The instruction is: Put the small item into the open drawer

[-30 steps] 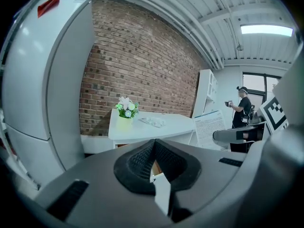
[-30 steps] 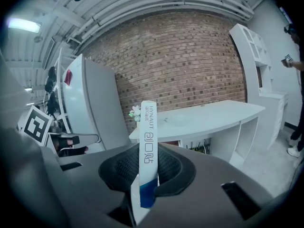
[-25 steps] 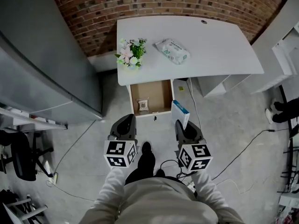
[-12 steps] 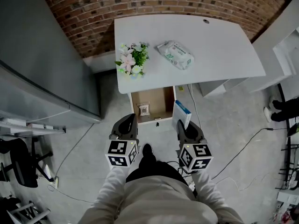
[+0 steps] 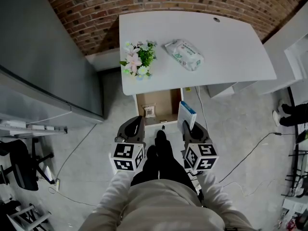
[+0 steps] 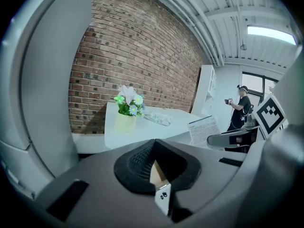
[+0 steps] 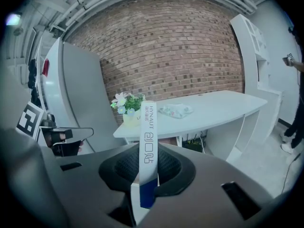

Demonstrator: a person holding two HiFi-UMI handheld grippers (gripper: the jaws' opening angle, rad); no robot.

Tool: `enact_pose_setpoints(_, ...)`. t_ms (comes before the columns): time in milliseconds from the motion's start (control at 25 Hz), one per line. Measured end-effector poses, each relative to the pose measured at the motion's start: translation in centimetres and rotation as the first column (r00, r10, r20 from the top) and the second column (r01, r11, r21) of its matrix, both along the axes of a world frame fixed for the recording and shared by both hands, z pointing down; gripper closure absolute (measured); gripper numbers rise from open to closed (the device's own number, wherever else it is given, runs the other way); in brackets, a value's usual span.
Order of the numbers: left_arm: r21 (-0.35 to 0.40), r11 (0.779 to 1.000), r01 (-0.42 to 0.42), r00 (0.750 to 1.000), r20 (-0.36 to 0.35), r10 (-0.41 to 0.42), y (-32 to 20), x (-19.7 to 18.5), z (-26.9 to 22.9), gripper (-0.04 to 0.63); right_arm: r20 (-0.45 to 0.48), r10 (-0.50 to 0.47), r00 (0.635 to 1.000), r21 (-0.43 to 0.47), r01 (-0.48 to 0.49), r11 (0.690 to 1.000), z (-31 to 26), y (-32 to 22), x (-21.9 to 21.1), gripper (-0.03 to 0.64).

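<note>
The open drawer (image 5: 140, 106) hangs under the white desk (image 5: 231, 47), and a small packet (image 5: 149, 111) lies inside it. My right gripper (image 5: 189, 129) is shut on a flat white and blue box (image 5: 186, 114), held upright just right of the drawer. In the right gripper view the box (image 7: 148, 146) stands on edge between the jaws of the right gripper (image 7: 147, 177). My left gripper (image 5: 135, 127) hovers at the drawer's front left. Its jaws stand a little apart with nothing between them. Through that gap the left gripper view (image 6: 156, 175) shows the drawer (image 6: 155, 173).
A flower pot (image 5: 137, 61) and a pack of wipes (image 5: 184, 55) rest on the desk. A tall grey cabinet (image 5: 43, 66) stands to the left and white shelving (image 5: 298, 57) to the right. Cables (image 5: 250, 153) trail on the floor. Another person's feet (image 5: 288, 114) show at the right edge.
The desk and drawer have come nearer as the person stepped forward, one shoe now between the grippers. Both grippers have moved closer to the drawer front. The box stays gripped.
</note>
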State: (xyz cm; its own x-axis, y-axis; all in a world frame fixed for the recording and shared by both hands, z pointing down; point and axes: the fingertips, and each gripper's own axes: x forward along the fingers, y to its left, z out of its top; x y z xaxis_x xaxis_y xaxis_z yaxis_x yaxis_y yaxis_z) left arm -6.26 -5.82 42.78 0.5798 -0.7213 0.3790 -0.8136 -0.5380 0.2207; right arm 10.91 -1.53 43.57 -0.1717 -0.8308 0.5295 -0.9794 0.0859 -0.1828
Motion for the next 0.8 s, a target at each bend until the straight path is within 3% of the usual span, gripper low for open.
enact_pose_setpoints(800, -0.083, 0.996, 0.031, 0.999, 0.033, -0.029, -3.3, 1.7, 4.0, 0.578, 0.023, -0.041, 0.999, -0.170, 0.044, 0.984, 9.4, -5.9, 1.4, 0.528)
